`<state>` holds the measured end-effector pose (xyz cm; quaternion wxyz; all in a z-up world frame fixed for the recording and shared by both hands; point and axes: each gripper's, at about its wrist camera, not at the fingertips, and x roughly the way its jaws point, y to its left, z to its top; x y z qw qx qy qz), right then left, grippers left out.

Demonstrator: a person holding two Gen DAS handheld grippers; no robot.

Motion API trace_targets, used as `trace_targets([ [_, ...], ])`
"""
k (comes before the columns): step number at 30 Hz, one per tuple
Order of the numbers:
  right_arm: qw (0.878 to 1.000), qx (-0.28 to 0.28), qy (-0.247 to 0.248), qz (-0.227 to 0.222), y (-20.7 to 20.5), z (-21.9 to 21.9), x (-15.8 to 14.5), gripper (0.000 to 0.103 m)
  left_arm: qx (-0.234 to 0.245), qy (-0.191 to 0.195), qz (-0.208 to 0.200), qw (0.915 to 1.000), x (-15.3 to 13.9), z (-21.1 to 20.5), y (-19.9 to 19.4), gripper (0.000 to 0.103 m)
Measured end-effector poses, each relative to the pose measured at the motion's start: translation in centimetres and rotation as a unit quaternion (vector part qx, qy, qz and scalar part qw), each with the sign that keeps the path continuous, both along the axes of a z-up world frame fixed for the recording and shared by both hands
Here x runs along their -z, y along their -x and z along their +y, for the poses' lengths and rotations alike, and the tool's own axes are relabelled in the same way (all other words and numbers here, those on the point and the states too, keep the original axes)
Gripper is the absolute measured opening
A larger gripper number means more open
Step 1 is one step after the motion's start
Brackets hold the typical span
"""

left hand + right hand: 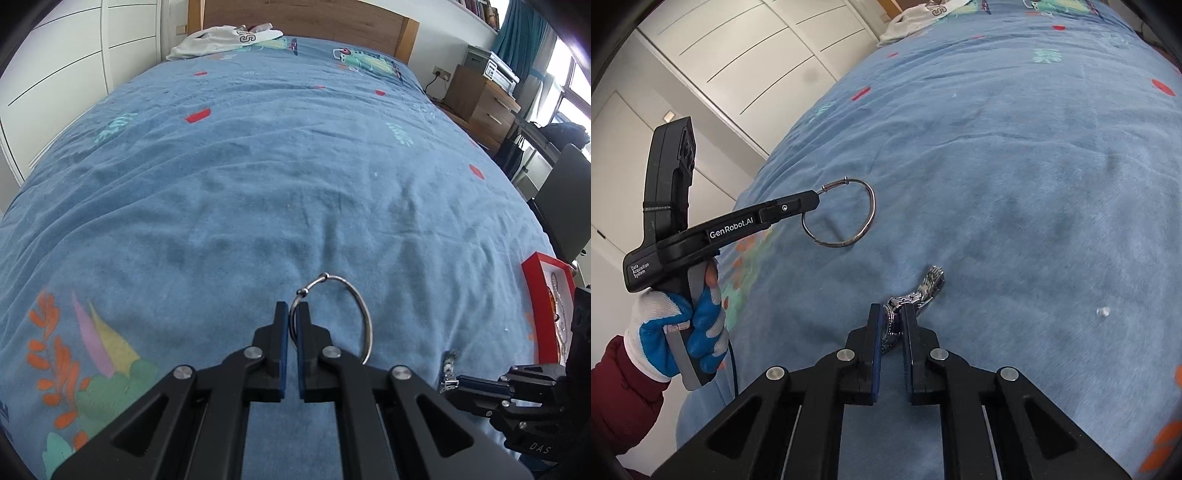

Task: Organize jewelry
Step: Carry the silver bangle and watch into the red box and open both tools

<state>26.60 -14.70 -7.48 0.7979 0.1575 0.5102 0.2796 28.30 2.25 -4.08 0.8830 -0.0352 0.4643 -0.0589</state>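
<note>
I am working over a bed [258,177] dressed in a blue patterned bedspread, and I am reading it from left to right. Along the far left a white wardrobe [66,74] is running beside the bed's edge, with only a thin strip of floor showing between them. A white garment [221,40] is lying at the wooden headboard [306,18], well away from me.

My left tool [293,314] is sitting pinched shut on a silver bangle [364,317], gripping the wire just below its clasp; the rest of the hoop is swinging out to the right of the pads, hanging clear above the bedspread. In the right wrist view a gloved hand [679,328] is holding that tool's handle.

My right tool [892,321] is clamped on a silver wristwatch [890,325], the case caught between the pads and the metal strap [929,284] trailing forward onto the fabric. A tiny pale speck [1102,312] is lying to its right; I cannot tell what it is.

At the bed's right edge a red jewelry box [535,295] is sitting open, close behind the right tool, with chains inside. Beyond that edge a wooden nightstand [480,99] and a dark chair [565,199] are crowding the side. The broad middle of the bedspread ahead of both tools is lying open.
</note>
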Motion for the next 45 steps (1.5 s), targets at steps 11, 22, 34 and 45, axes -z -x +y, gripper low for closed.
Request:
trace_targets([
  [11,0.999,0.017,-0.003,-0.048,4.0,-2.4,-5.1,0.010,0.019,0.004,-0.026,0.9995,-3.9,-1.9,3.5,0.003],
  [22,0.990,0.089,0.018,-0.111,7.7,-10.8,-11.3,0.010,0.077,0.013,-0.064,0.9949,-9.2,-9.3,6.7,0.003],
  [34,0.975,0.178,0.053,-0.124,12.6,-23.3,-13.3,0.010,0.187,0.042,-0.086,0.9778,-12.8,-23.6,8.7,0.003],
  [45,0.970,0.227,0.056,-0.074,14.0,-31.1,-7.6,0.010,0.276,0.044,-0.030,0.9598,-8.1,-35.8,9.4,0.003],
])
